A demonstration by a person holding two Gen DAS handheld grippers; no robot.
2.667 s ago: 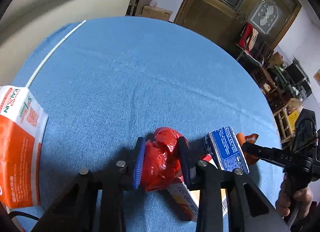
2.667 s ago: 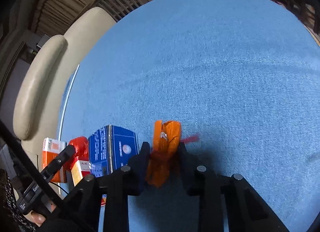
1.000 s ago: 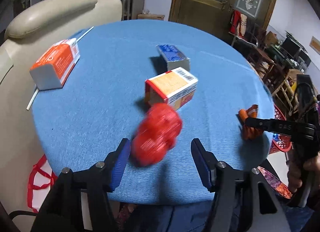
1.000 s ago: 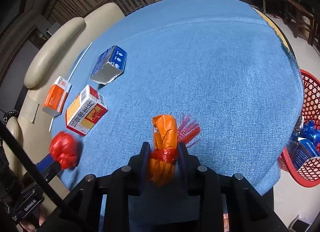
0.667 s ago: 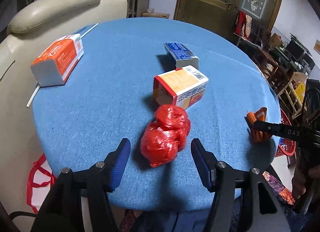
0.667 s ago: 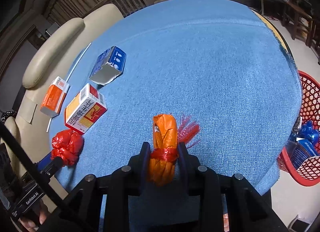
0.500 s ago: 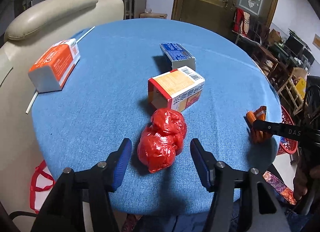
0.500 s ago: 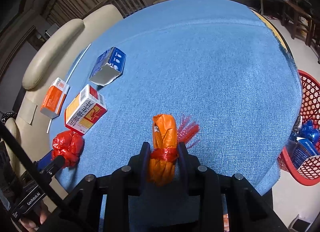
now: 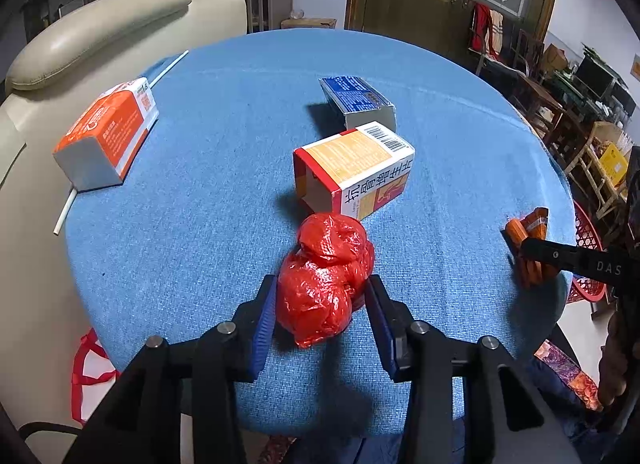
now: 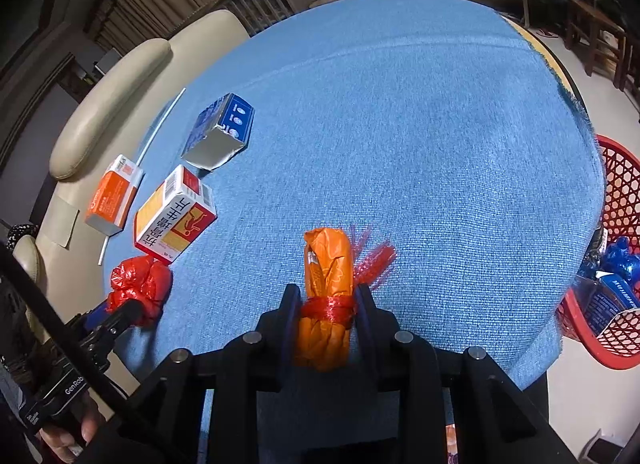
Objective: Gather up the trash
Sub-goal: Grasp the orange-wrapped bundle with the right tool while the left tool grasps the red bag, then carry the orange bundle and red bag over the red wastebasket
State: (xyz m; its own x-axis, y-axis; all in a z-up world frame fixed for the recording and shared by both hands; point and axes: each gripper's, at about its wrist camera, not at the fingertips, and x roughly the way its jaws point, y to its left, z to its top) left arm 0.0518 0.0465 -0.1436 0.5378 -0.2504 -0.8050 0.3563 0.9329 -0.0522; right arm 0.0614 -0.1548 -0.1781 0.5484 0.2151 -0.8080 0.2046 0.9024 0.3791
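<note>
Three cartons lie on the table [image 9: 224, 167]. Left gripper [image 9: 322, 316] jaws closing around one red bag [image 9: 326, 284]; right gripper [image 10: 325, 314] clamps one orange bundle [image 10: 328, 264], body marked "DAS".

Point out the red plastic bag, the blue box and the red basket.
red plastic bag [image 9: 326, 280], left wrist view, middle of the crumpled ball.
blue box [image 9: 352, 99], left wrist view, its printed top face.
red basket [image 10: 618, 191], right wrist view, its lattice wall.

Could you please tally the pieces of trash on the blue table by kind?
Cardboard cartons: 3, the orange-and-white carton, the blue carton and the yellow-and-red carton.
Crumpled red plastic bags: 1.
Orange wrappers tied with red string: 1.
White straws: 1.
Total: 6.
</note>
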